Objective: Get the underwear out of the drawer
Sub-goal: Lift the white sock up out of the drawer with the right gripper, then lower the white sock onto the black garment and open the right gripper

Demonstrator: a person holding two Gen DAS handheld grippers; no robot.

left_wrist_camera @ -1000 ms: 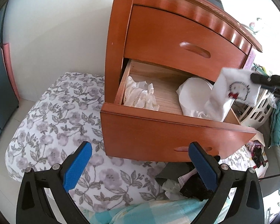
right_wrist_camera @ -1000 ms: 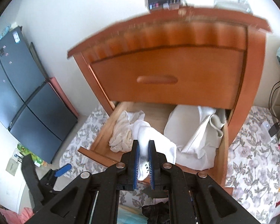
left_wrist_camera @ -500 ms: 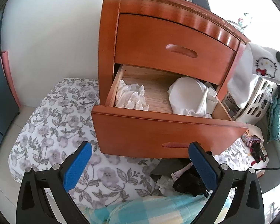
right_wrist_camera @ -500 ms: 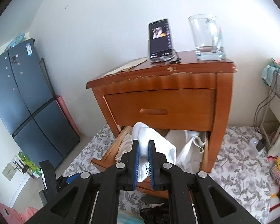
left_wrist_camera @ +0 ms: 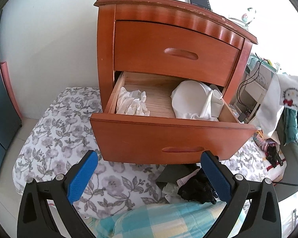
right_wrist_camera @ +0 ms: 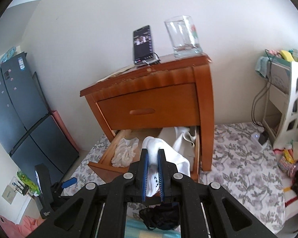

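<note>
The right gripper [right_wrist_camera: 153, 175] has its fingers [right_wrist_camera: 145, 176] pinched tight on white underwear [right_wrist_camera: 164, 154] with a cartoon print, held in the air near the open bottom drawer [left_wrist_camera: 168, 136] of the wooden nightstand [left_wrist_camera: 168, 45]. The left gripper [left_wrist_camera: 149, 176] hangs in front of the drawer, its fingers spread wide with nothing between them. Crumpled white cloth [left_wrist_camera: 133, 103] lies in the drawer's left part.

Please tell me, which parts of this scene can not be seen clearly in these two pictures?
- Right hand-held gripper: in the left wrist view the frame edge cuts it off; only the hanging white underwear shows.
- Underwear print: in the right wrist view the blue pads hide most of it.
- Back of the open drawer: the upper drawer covers it in both views.
- Phone screen: too small and blurred to read.
</note>
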